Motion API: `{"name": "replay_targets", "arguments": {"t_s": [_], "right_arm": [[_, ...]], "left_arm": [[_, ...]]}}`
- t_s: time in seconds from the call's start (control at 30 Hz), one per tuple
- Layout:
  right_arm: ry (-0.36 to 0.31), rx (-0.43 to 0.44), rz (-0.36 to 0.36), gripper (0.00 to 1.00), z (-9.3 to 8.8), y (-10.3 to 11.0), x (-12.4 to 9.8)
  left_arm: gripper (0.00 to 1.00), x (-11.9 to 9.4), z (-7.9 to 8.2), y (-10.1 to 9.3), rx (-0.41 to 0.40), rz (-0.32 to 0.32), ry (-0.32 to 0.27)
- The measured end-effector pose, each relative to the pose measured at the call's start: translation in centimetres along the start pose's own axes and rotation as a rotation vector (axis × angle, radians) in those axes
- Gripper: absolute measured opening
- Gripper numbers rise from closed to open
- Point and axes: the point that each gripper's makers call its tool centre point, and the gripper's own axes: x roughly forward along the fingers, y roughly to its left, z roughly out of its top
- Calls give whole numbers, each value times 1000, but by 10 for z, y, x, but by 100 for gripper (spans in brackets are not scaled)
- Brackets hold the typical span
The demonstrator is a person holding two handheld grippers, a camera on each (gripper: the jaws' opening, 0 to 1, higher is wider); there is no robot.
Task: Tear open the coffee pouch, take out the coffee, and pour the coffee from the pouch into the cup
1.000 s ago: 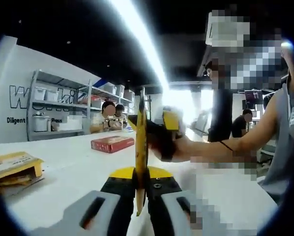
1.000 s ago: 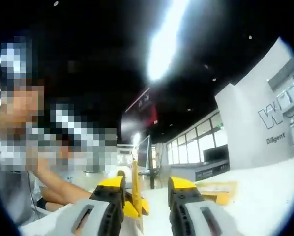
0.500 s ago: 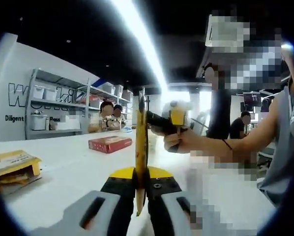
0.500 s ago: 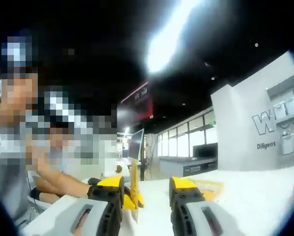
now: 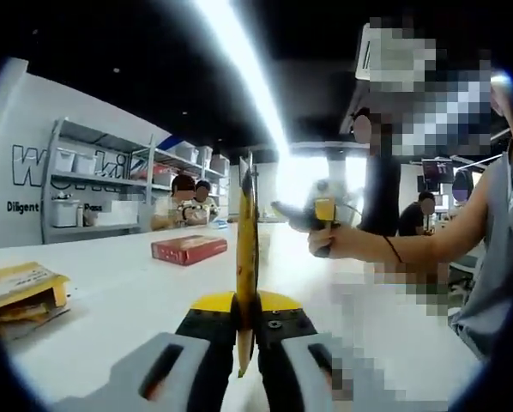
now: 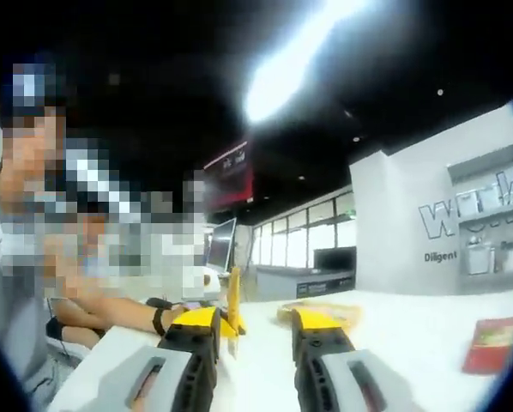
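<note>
Left gripper: its yellow-tipped jaws were pressed together on the coffee pouch, which rose edge-on straight up from between them
Coffee pouch: a thin yellow packet held upright above the white table, seen on edge in the left gripper view; in the right gripper view it showed as a narrow yellow strip standing to the left of that gripper's gap, with the left gripper's yellow jaw tips at its foot
Right gripper: its two jaws stood apart with bare table showing between them and nothing held; in the left gripper view it appeared blurred, held up in a person's hand to the right of the pouch and apart from it
Hand: it gripped the right gripper's handle, the forearm running off to the right with a dark band at the wrist
White table: a broad pale surface under both grippers
Red box: it lay flat on the table beyond the pouch, to the left; in the right gripper view it sat near the right edge
Yellow carton: an opened box resting at the table's left edge in the left gripper view
Shelving: metal racks with white bins against the far wall
People: seated at the table's far end
</note>
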Motion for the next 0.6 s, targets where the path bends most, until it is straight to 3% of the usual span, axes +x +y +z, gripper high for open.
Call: {"name": "replay_targets", "arguments": {"t_s": [0.6], "right_arm": [[11,-21,-159,35,-5,-20,-76]], "left_arm": [[10,-2,-2,-4,8,-15,3]]}}
